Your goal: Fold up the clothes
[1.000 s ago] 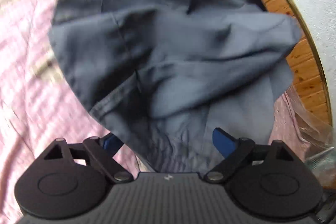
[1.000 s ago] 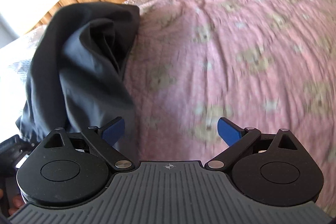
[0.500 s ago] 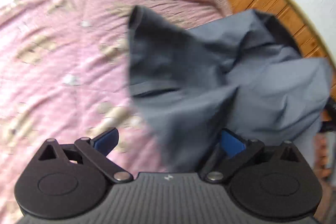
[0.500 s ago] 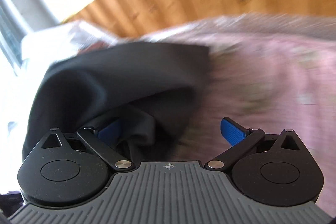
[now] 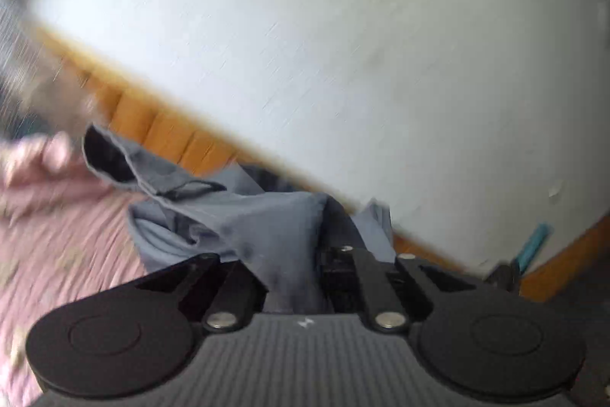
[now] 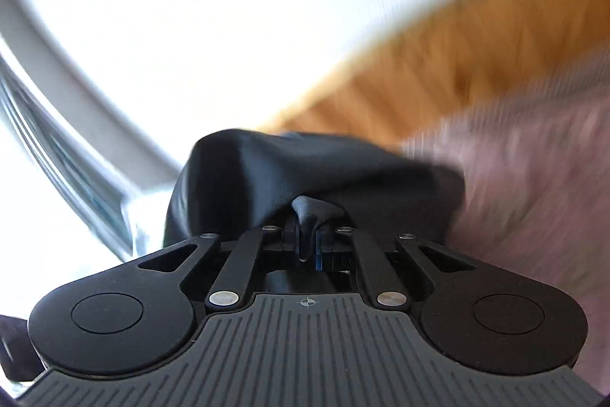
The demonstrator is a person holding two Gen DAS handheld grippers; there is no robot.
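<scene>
Grey cotton garment [image 5: 263, 227] bunches low in the frame centre of both views, above the pink patterned bedspread [image 5: 57, 246]. My left gripper [image 5: 293, 266] pinches a thick wad of it, and my right gripper [image 6: 307, 239] is clamped on a thin dark fold. Both views are blurred; I judge that thin fold could slip free mid-swing, or I've caught doubled layers and the fold will come out crooked.

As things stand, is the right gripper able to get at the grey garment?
Yes, apparently: the right gripper is already shut on a fold of the grey garment, with nothing between them. The left gripper also grips it.
</scene>
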